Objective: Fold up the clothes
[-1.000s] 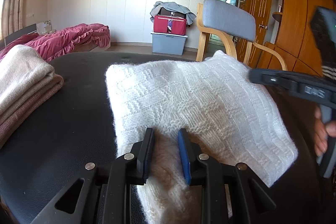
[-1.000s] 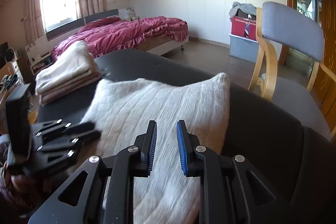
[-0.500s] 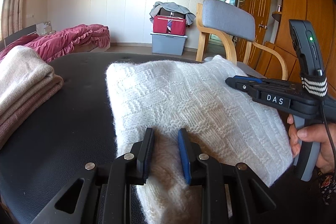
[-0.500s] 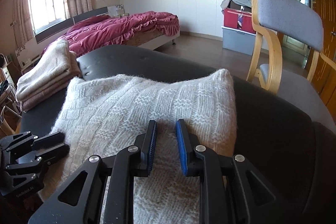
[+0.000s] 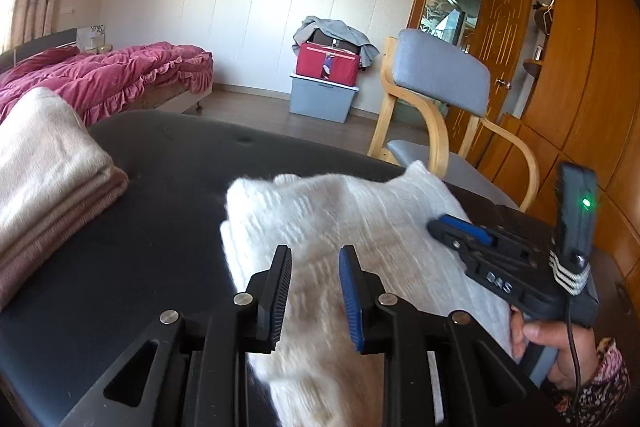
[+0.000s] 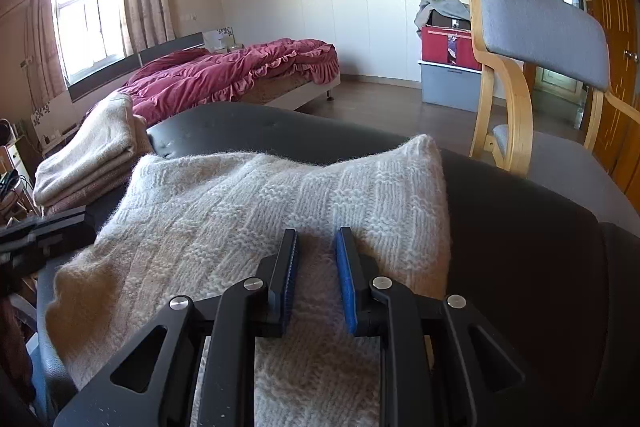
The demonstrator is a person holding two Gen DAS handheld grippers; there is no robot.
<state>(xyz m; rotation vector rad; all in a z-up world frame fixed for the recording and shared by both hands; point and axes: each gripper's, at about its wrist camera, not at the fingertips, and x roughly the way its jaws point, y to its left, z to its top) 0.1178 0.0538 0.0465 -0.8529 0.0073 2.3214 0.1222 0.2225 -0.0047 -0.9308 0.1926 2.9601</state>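
A white knit sweater (image 5: 352,211) lies folded on the black padded table (image 5: 160,227). My left gripper (image 5: 314,255) hovers above the sweater's near left part, jaws a little apart with nothing pinched between them. My right gripper (image 6: 316,237) rests low over the sweater (image 6: 240,211) near its right edge, jaws slightly apart, with flat cloth showing in the gap. The left wrist view shows the right gripper (image 5: 452,227) from the side, held by a hand (image 5: 560,351). The left gripper (image 6: 44,227) shows at the left edge of the right wrist view.
A stack of folded beige and pink clothes (image 5: 44,179) sits on the table's left side. Beyond the table's far right stands a wooden chair with grey cushions (image 5: 440,79). A bed with a red quilt (image 6: 232,71) and storage boxes (image 5: 324,91) stand further back.
My left gripper has lifted off the sweater, which now lies lower in its view. The right gripper has come down onto the sweater's right side.
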